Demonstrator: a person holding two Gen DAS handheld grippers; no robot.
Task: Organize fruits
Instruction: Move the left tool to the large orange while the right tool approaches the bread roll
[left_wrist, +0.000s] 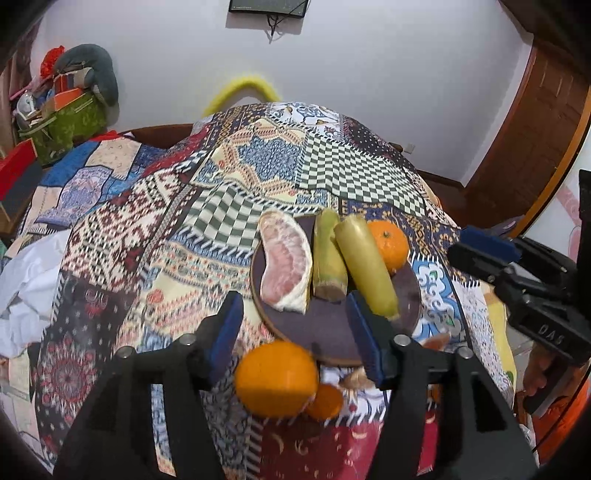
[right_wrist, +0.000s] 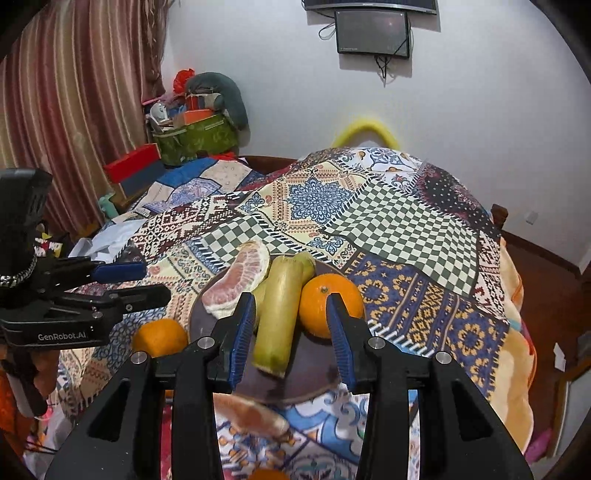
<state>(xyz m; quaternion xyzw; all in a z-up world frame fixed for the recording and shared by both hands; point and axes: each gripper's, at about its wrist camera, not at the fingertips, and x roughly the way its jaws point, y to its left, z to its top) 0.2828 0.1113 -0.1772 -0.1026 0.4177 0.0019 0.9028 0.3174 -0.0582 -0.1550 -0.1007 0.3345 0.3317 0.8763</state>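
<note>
Two grippers are over the patchwork bedcover (left_wrist: 258, 166), and both have their fingers wide apart with nothing between the pads. My left gripper (left_wrist: 295, 332) hangs above the near rim of the dark round plate (left_wrist: 325, 332); its blue fingers (left_wrist: 225, 328) touch nothing. My right gripper (right_wrist: 291, 336) stands open over the same plate, its fingers on each side of a yellow-green cane piece (right_wrist: 277, 317), but I cannot tell if a pad touches it.

On the plate lie a peeled pomelo wedge (left_wrist: 284, 258) at the left edge, two cane pieces (left_wrist: 328, 258) in the middle, and an orange (left_wrist: 389, 243) at the far right edge. A larger orange (left_wrist: 277, 378) and a small one (left_wrist: 325, 402) sit on the cover, just beside the near rim of the plate.

The left wrist view shows the small orange clearly and my right gripper at the right edge of the cover. The right wrist view shows instead a second pomelo piece (right_wrist: 255, 413) on the cover under the near rim, and striped curtains (right_wrist: 74, 110).
</note>
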